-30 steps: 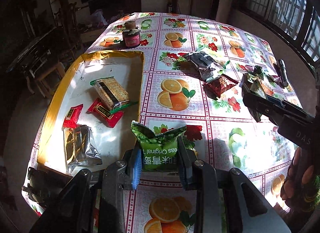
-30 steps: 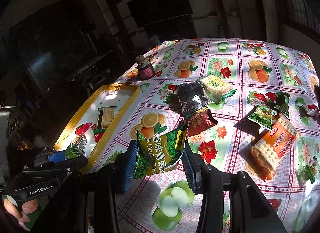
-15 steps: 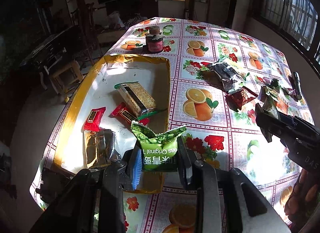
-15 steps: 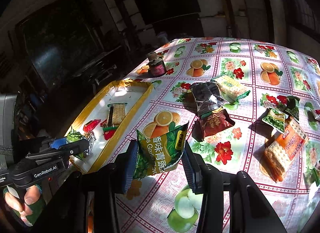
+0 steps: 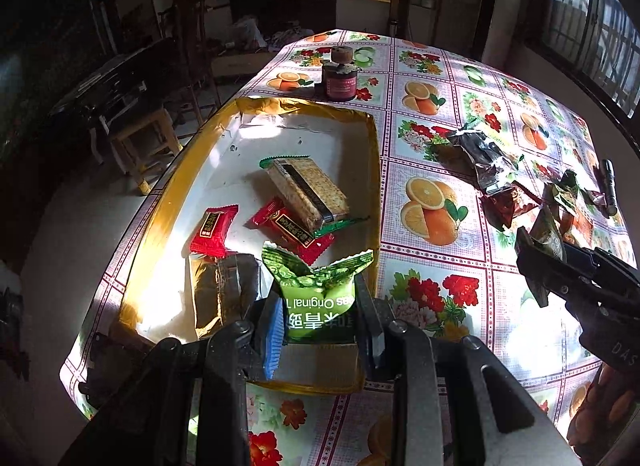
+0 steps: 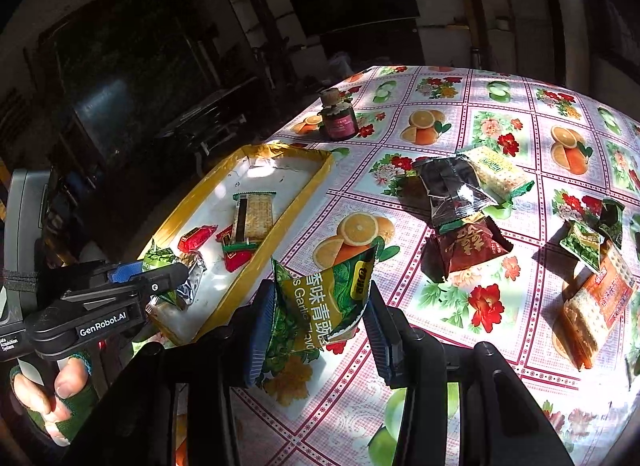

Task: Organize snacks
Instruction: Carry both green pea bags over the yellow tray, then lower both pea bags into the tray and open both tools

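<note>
Left gripper clamped on a green pea packet, held above the near end of the yellow-rimmed tray, just inside its near wall; print on the packet reads upside down in the left wrist view. Right gripper clamped on a second packet, the garlic pea packet, green and yellow, held over the tablecloth to the right of the tray and outside it. Tray holds a cracker pack with green ends, lying partly on a long red packet; a small red packet sits to their left, and a crumpled foil packet lies at the near left, just beside the left gripper's packet. Loose on the tablecloth (fruit-and-flower print, strong sun patches): a silver-black foil bag overlapping a pale cracker pack, a dark red packet just in front of them, an orange-wrapped cracker pack at far right with a small green packet touching its upper end. A dark jar with a cork stands upright beyond the tray's far end. The person's left hand shows in the right wrist view, wrapped round the left gripper's handle.
</note>
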